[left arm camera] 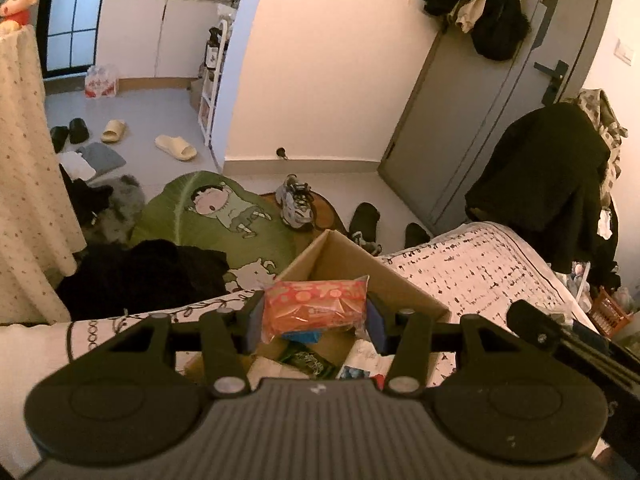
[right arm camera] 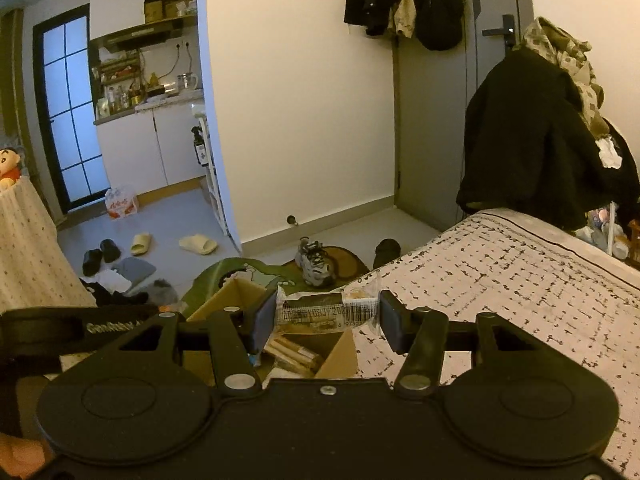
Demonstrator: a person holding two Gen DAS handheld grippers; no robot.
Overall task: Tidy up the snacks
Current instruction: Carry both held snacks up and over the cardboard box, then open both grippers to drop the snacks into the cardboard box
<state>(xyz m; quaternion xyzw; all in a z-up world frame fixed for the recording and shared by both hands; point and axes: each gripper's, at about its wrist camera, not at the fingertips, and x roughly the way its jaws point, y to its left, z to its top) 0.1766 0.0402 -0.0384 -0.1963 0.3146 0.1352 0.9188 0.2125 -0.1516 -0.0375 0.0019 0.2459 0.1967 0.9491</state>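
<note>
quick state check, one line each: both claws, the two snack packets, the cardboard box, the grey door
left claw: shut on red snack packet
red snack packet: held above the box
right claw: shut on clear wrapped snack
clear wrapped snack: held crosswise
cardboard box: open, snacks inside
grey door: closed

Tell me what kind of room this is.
Likely a small studio flat's bedroom area: a bed with a patterned cover, coats hung on the door, and a kitchenette counter with bottles through the opening. Shoes and slippers lie on the floor.
</note>
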